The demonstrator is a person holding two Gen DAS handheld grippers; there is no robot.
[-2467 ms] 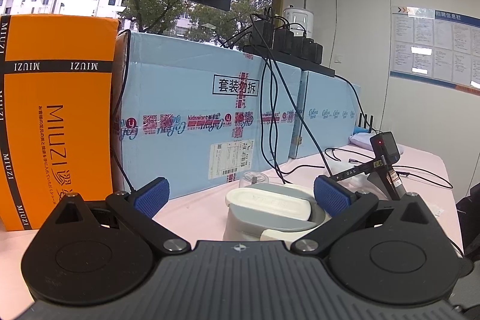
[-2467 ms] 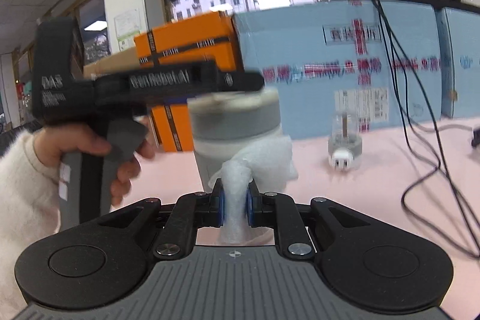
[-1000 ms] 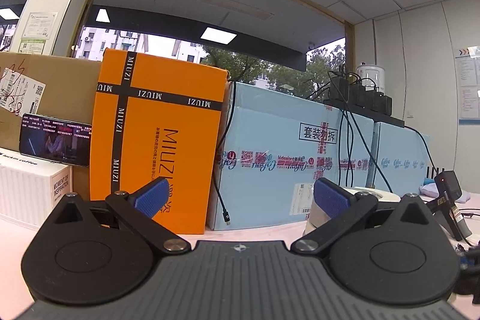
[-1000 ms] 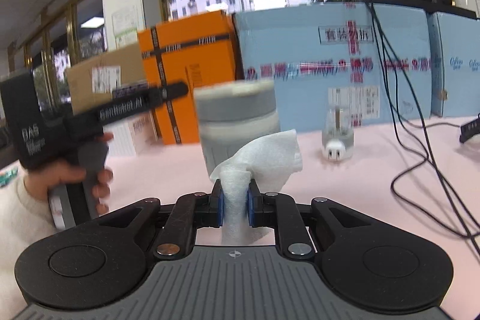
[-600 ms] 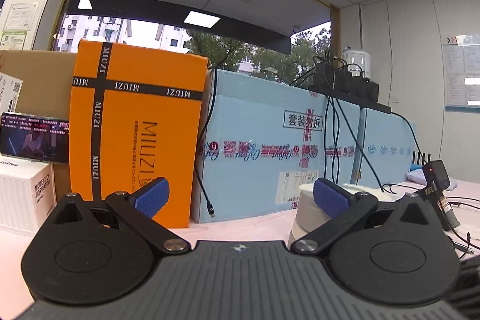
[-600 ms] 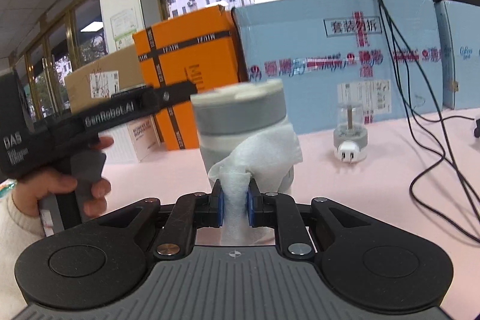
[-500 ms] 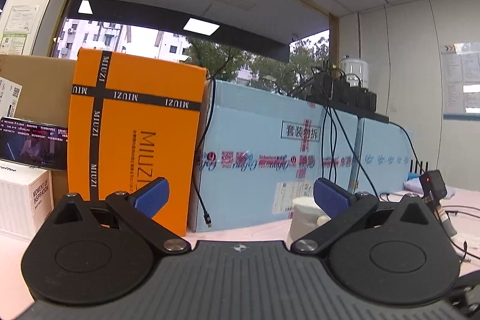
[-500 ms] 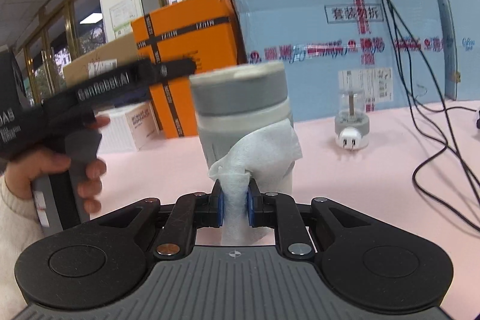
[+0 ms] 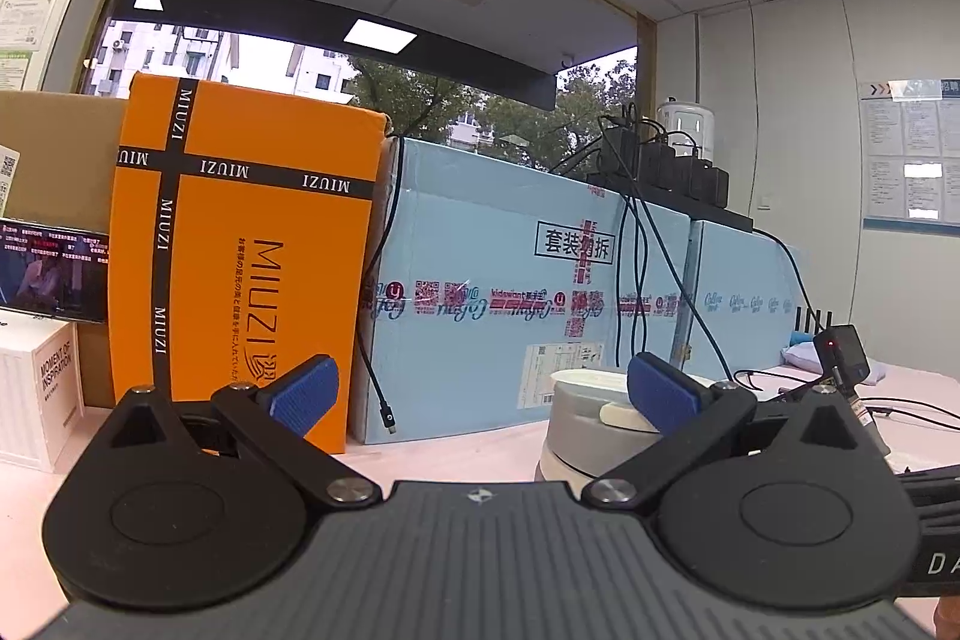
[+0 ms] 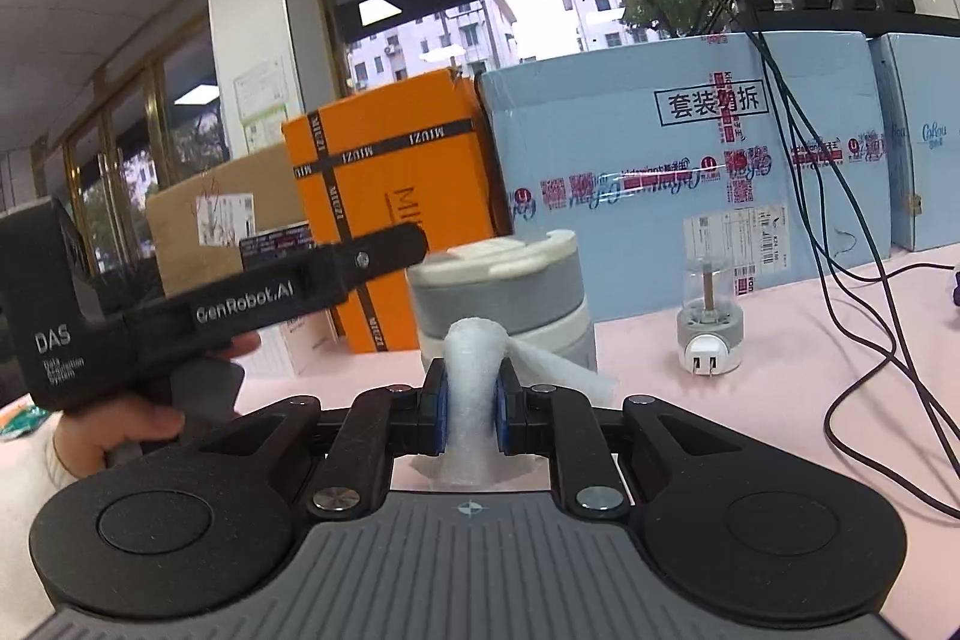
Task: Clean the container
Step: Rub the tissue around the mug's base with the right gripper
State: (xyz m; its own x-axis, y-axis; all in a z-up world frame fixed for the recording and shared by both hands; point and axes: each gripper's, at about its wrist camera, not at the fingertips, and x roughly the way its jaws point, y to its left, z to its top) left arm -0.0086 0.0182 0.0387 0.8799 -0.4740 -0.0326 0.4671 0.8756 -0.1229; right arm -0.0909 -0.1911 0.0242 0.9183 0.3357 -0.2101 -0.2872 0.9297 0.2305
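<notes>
- Grey-and-white container (image 10: 504, 304) stands upright on the pink table (image 10: 780, 340), just ahead of the right gripper (image 10: 471, 400) and close beside the left gripper (image 9: 480, 388).
- Right gripper is clamped on a soft white wipe (image 10: 474, 388); whether the wipe touches the container wall is hard to tell.
- Left gripper's jaws stand wide apart, holding nothing; its right pad sits in front of the container rim.
- Container looks a rigid, smooth, light plastic, likely to slide or tip under wiping, so bracing the lower white wall seems wise.
</notes>
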